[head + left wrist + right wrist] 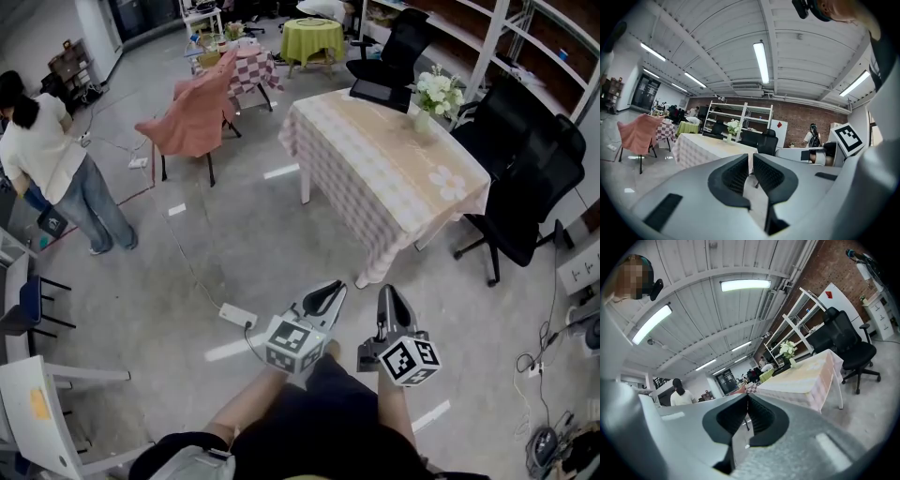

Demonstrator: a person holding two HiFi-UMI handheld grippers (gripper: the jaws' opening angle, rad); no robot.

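Both clenched and empty, my left claw [333,291] and right claw [390,295] hang well short of the worktop [375,164] where the vase of flowers [431,101] stands. I'd step closer before opening them.

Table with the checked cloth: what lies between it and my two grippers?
Head view: only bare grey floor between the left gripper, the right gripper and the table. The white power strip lies further left, outside that stretch.
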